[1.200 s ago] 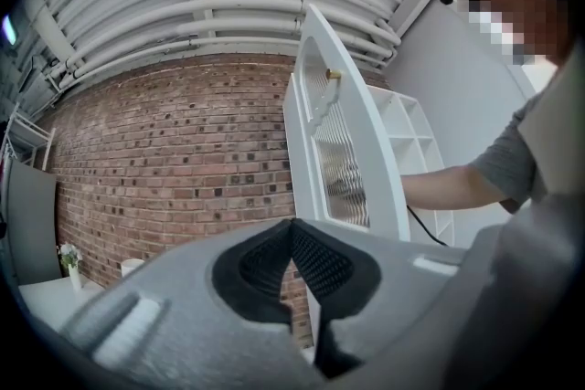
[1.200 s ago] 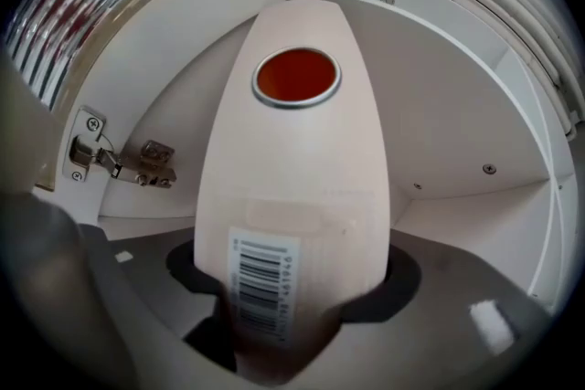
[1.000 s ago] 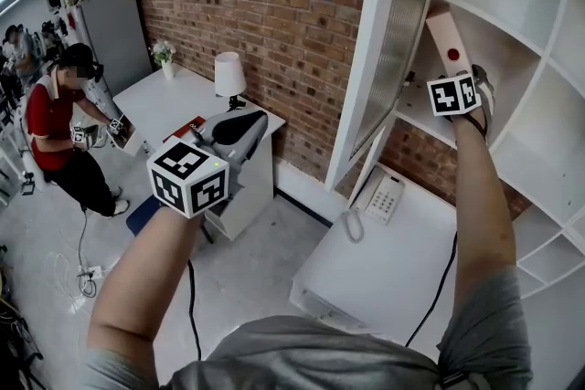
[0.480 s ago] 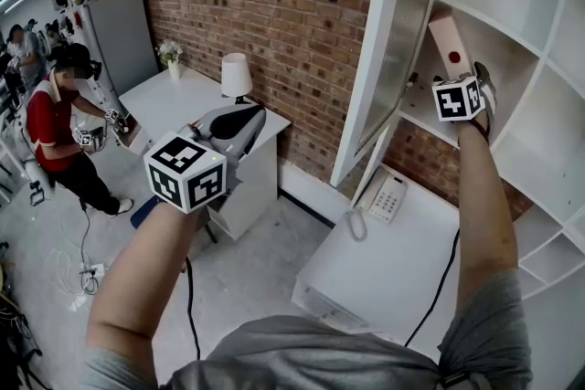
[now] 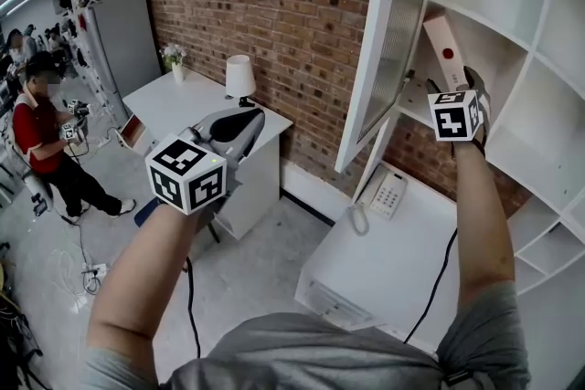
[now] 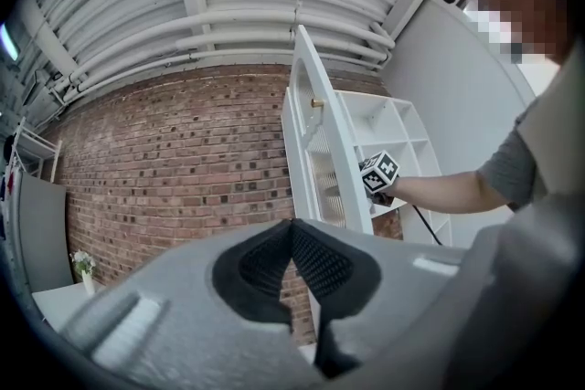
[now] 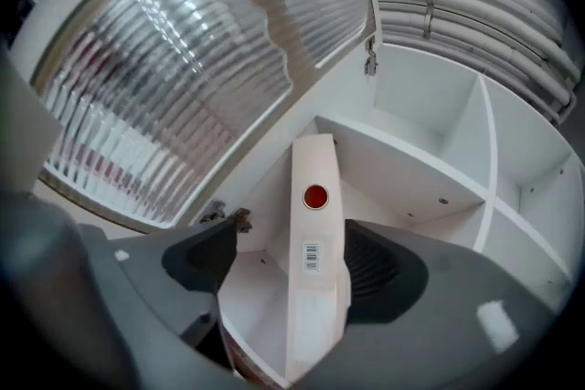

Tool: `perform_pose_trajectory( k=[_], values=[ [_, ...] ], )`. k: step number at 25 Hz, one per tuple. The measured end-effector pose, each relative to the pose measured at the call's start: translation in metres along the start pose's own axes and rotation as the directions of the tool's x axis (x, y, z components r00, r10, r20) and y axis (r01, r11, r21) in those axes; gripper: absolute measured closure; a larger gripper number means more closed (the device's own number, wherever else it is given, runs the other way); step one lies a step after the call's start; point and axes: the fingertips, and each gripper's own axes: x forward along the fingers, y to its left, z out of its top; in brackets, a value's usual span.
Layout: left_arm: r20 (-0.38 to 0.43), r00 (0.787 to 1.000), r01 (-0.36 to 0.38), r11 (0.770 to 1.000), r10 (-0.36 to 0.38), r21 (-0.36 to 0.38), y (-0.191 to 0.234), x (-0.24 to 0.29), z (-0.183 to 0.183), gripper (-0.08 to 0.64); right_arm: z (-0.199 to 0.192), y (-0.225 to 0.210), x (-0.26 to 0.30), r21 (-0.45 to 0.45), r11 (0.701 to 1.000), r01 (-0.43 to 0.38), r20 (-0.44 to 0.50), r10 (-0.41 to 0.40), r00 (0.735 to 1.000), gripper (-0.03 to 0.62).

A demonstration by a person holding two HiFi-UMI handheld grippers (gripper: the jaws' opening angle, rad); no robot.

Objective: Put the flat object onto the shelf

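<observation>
Out to the left of the tall white shelf unit [image 5: 553, 0], the left gripper [image 6: 292, 229] had its black pads pressed together with nothing between them. The unit's ribbed-glass door [image 5: 398, 23] stood swung open. In the compartment behind that door, the flat pale-pink board [image 7: 315, 224] (a red dot and a barcode label on its narrow face) stood upright on the shelf floor. The right gripper [image 7: 294, 262] reached into the same compartment. Its jaws were apart and had just been closing round the board, with the right pad at the board's edge and the left pad clear of it.
</observation>
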Motion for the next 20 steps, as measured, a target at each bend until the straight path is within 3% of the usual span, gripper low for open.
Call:
perform_pose_trajectory(
  k=[5,10,15,20],
  values=[
    [-0.007,1.000,-0.013,1.000,0.013,-0.002,-0.007,-0.018,-0.006,0.560,0.002,0.012,-0.038,0.047,0.998,-0.051,0.079,0.047,0.996,0.437],
    [-0.017,0.999,-0.030,0.999,0.030,-0.017,-0.022,-0.047,-0.017,0.558,-0.007,0.038,-0.078,0.070,0.991,-0.111,0.114,0.103,0.988,0.582],
    [-0.035,0.997,-0.075,0.996,0.073,-0.053,-0.031,-0.092,-0.037,0.560,-0.021,0.105,-0.119,0.098,0.954,-0.282,0.127,0.270,0.955,0.583],
    [-0.087,0.984,-0.162,0.981,0.153,-0.107,-0.027,-0.143,-0.079,0.560,-0.032,0.197,-0.156,0.107,0.874,-0.475,0.152,0.457,0.876,0.583]
  ],
)
